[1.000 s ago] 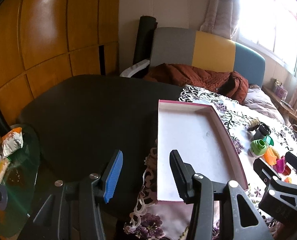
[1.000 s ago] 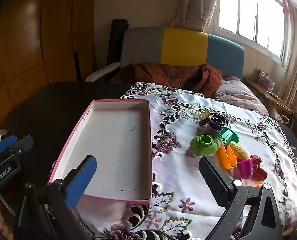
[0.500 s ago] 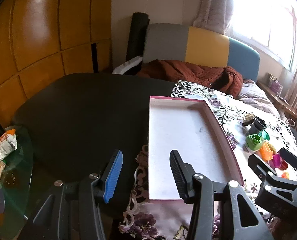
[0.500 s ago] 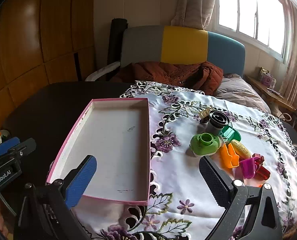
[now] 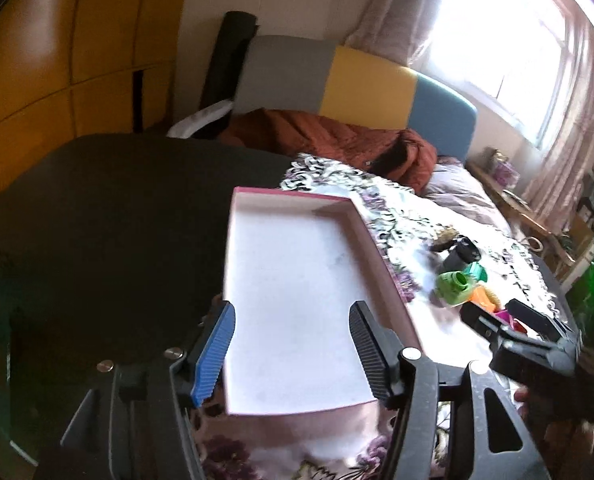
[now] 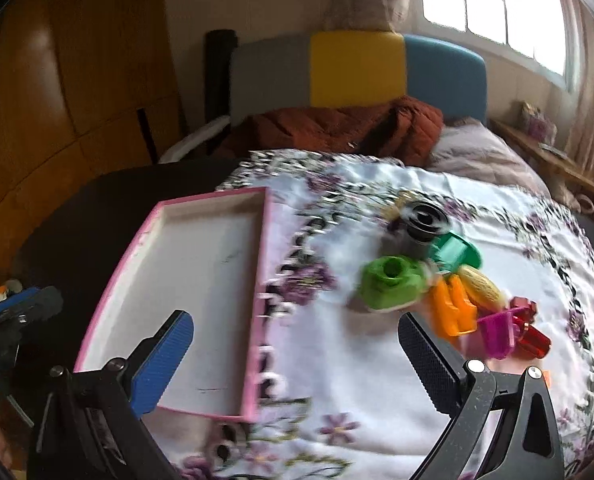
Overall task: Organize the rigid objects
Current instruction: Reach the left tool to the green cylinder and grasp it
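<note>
Left wrist view: the left hand-held gripper (image 5: 291,348) hangs over the near end of the pink tray (image 5: 297,288), jaws opening, nothing between them. The right hand-held gripper (image 6: 297,354) stands wide and empty; the toys (image 6: 393,282) lie just ahead, to its right.

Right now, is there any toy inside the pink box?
No. The pink box shows only its bare white floor; the toys lie on the tablecloth beside it.

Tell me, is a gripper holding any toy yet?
No. The left gripper, jaws opening, has only the pink tray beyond it; the right gripper is open and empty.
</note>
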Available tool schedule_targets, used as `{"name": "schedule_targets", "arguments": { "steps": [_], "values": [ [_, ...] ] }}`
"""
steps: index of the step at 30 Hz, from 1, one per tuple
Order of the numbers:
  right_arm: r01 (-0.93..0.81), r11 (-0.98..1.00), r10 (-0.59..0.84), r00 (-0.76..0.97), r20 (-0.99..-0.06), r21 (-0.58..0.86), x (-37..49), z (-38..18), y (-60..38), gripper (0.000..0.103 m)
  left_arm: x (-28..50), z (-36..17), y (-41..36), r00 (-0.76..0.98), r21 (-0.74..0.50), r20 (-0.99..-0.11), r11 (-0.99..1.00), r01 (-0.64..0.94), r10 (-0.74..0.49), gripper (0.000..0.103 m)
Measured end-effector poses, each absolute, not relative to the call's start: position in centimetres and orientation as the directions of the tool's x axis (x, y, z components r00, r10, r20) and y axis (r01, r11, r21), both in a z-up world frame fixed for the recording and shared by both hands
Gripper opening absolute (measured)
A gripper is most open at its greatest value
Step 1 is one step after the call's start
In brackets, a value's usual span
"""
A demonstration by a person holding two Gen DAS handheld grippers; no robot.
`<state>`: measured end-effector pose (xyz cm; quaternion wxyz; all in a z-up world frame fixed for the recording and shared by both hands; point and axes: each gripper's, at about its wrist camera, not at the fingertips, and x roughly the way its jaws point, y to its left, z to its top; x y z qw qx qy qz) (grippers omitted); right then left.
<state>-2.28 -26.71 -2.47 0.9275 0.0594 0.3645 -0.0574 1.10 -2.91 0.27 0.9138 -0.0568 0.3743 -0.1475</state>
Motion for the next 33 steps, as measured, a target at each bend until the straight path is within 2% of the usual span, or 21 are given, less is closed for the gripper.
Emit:
{"name": "schedule_targets", "arguments": {
  "steps": [4, 14, 19, 28, 33],
  "values": [
    [0.240, 0.968, -0.125, 0.711, -0.692, 0.071, -2.3, -2.1, -32.7, 0.103, 1.9, 0.6, -5.2, 0.634, -0.236, -0.670, 0.921, 0.311, -0.386, 0.060],
    [0.469, 0.878, -0.271, 0.645, -0.714, 0.091, -1.9, -1.1, -47.8, 0.103, 5.0, 0.0, -15.5, 0.422, -0.244, -0.764, 0.824, 0.511, -0.488, 0.060],
    [0.534, 0.826, -0.254, 0.639, -0.726, 0.181, -2.2, -2.8, -51.6, 0.103, 5.5, -1.2, -22.7, 0.373, -0.127, -0.803, 0.746, 0.654, -0.464, 0.060],
    [0.569, 0.764, -0.200, 0.658, -0.726, 0.305, -2.9, -3.5, -54.0, 0.103, 8.2, -5.6, -31.5, 0.259, -0.009, -0.885, 0.572, 0.820, -0.386, 0.060],
    [0.563, 0.760, -0.185, 0.667, -0.722, 0.325, -2.9, -3.5, -54.2, 0.103, 10.7, -7.9, -33.3, 0.219, -0.002, -0.915, 0.547, 0.837, -0.338, 0.070]
  ]
}}
